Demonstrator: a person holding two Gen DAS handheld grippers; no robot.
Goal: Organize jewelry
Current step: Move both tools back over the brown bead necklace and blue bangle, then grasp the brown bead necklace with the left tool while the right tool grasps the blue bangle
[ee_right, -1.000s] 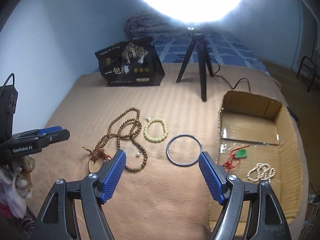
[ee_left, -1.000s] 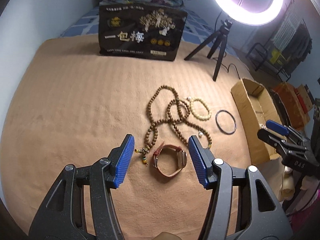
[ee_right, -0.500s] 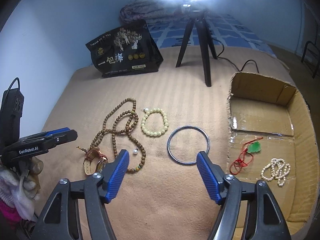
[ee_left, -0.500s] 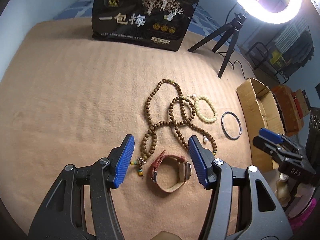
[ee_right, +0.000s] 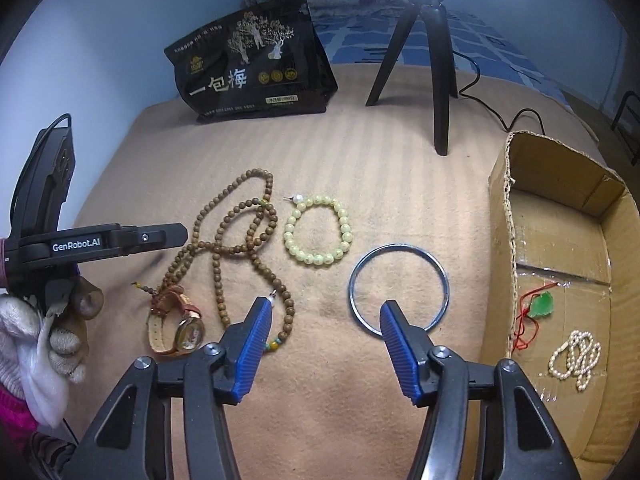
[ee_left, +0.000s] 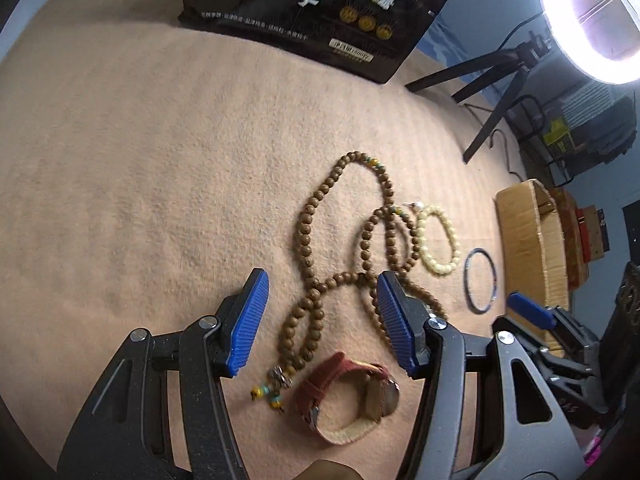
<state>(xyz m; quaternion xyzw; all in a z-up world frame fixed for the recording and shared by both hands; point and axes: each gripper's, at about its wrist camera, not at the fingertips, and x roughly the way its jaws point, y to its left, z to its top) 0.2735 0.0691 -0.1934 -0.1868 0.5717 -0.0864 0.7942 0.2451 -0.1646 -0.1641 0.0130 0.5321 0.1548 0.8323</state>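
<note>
Both grippers have sunk toward the bed's blanket (ee_right: 400, 184). Left gripper (ee_left: 322, 320), jaws open, hovers over the brown bead necklace (ee_left: 344, 256) and watch (ee_left: 352, 396) (near edge). Right gripper (ee_right: 326, 350), jaws closing on nothing, hovers beside the metal bangle (ee_right: 398, 284).

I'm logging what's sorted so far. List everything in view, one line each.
Wooden bead necklace: one, brown, on the blanket, looped, left of the bracelet.
Bead bracelet: one, pale yellow, mid blanket.
Bangle: one, silver, between bracelet and box.
Watch: one, reddish strap, by the necklace's tassel end.
Cardboard box: one, brown, right side.
Green pendant: one, red cord, in the box.
Pearl string: one, white, in the box.
Snack bag: one, black, far edge.
Tripod: one, black, far side.
Blanket: one, tan.
Left claw: open, above the necklace.
Right claw: closing, empty, near the bangle.
Gloved hand: white.
</note>
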